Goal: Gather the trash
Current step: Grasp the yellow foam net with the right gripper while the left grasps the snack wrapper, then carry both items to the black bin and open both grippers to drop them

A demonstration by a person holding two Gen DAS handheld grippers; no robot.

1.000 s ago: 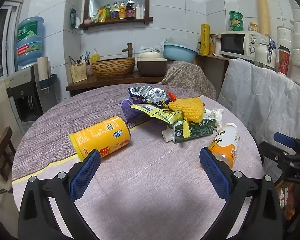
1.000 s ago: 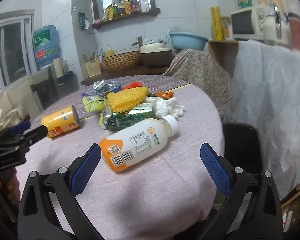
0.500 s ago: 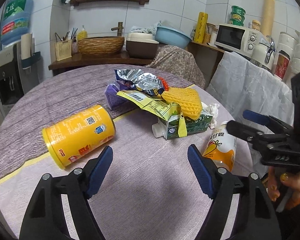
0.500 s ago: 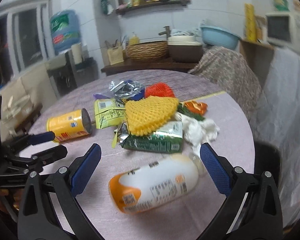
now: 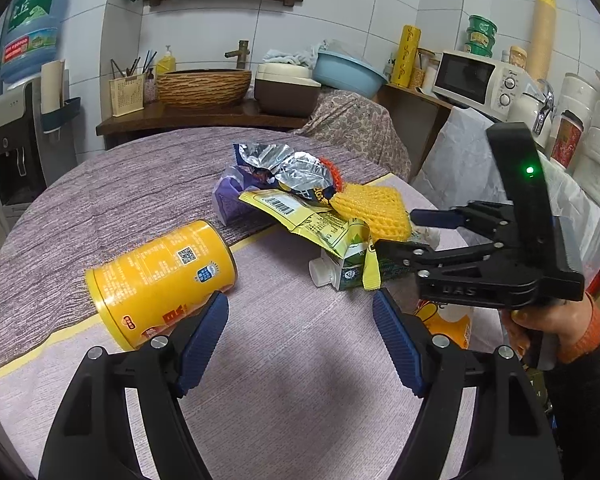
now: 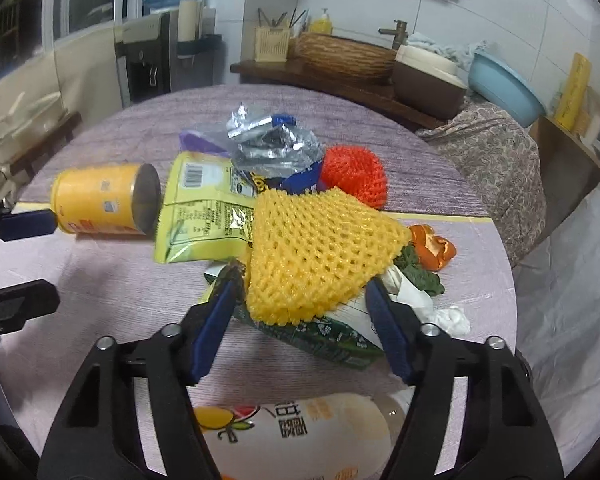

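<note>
Closing its jaws, the right gripper point(image 6: 300, 324) straddles the near edge of the yellow foam net point(image 6: 320, 256), which lies between the blue pads; whether the pads already press on the net cannot be told. Under the net lies a green carton point(image 6: 324, 340), and just beneath the gripper's frame rests a white-and-orange bottle point(image 6: 292, 428) on its side. Beside the net sit crumpled white tissue point(image 6: 440, 312), orange peel point(image 6: 432, 248) and an orange-red foam net point(image 6: 354, 178). A yellow-green wrapper point(image 6: 204, 216) and a silver foil bag point(image 6: 272, 144) complete the heap near the middle of the round table point(image 6: 100, 280).

The left gripper point(image 5: 300, 340) is released, with nothing between its pads, and hovers over bare purple cloth. Its left pad point(image 5: 202, 340) stands just beside a yellow canister point(image 5: 160, 280) lying on its side, apart from the heap. At the right of the left wrist view, a hand point(image 5: 548, 320) in an orange cuff holds the right gripper over the pile.
</note>
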